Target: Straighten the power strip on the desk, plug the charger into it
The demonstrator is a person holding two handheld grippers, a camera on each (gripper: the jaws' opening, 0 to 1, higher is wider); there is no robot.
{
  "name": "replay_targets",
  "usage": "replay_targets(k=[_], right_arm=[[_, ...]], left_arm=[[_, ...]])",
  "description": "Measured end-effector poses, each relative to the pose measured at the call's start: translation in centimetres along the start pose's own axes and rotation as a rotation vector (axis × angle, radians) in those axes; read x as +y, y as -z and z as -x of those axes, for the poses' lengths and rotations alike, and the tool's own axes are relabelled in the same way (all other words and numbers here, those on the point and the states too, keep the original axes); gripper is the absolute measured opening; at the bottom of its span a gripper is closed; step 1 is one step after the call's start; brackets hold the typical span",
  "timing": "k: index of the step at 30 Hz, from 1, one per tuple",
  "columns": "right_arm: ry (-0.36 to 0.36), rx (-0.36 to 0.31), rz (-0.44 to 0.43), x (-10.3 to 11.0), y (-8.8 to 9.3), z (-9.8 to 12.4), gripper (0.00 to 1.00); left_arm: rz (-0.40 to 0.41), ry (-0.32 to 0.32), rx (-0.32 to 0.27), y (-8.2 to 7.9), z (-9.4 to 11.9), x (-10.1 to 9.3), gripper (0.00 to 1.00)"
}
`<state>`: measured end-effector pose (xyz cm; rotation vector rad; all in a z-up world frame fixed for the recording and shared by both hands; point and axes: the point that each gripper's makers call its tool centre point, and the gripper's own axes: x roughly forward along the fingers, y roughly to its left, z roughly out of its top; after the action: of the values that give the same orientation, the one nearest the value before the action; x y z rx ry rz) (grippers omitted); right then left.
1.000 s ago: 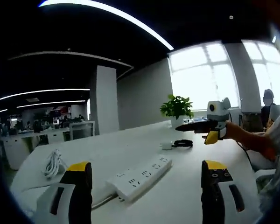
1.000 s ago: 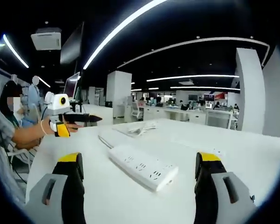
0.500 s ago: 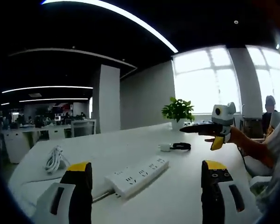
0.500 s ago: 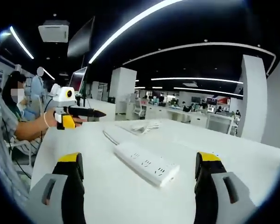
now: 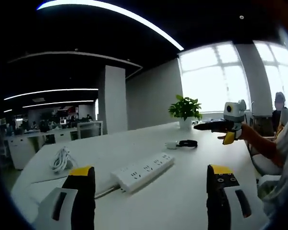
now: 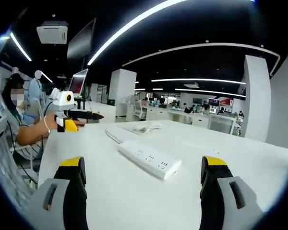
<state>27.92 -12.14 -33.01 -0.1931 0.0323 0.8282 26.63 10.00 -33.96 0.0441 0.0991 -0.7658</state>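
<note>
On the table, mid-surface: power strip (image 5: 142,170) lay askew, untouched.
Charger: small white block (image 5: 171,144) with black cable, beyond the strip toward the far edge.
Change: views shifted slightly; strip unmoved, so straightening not begun.
Left gripper (image 5: 149,178): spread, empty.
Right gripper (image 6: 140,176): spread, empty.
Containers: none seen.

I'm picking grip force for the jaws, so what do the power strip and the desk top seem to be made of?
Power strip: looks like hard white plastic, smooth and slightly glossy; its molded body with crisp socket cut-outs suggests so. Desk: a smooth white matte top, probably laminate or painted board; it shows an even surface with no grain, though the look leaves the core open.
</note>
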Motion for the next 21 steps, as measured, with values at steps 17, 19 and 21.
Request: replay_targets(k=[17, 19, 21], right_arm=[[0.052, -0.014, -0.079, -0.6, 2.0, 1.9, 1.0], [0.052, -0.014, -0.078, -0.6, 2.1, 2.0, 1.0], [0.053, -0.014, -0.077, -0.5, 2.2, 2.1, 1.0]], left_arm=[[0.114, -0.053, -0.024, 2.2, 2.5, 0.1, 0.97], [0.107, -0.064, -0.025, 2.3, 2.6, 0.3, 0.97], [0.105, -0.07, -0.028, 2.3, 2.7, 0.4, 0.97]])
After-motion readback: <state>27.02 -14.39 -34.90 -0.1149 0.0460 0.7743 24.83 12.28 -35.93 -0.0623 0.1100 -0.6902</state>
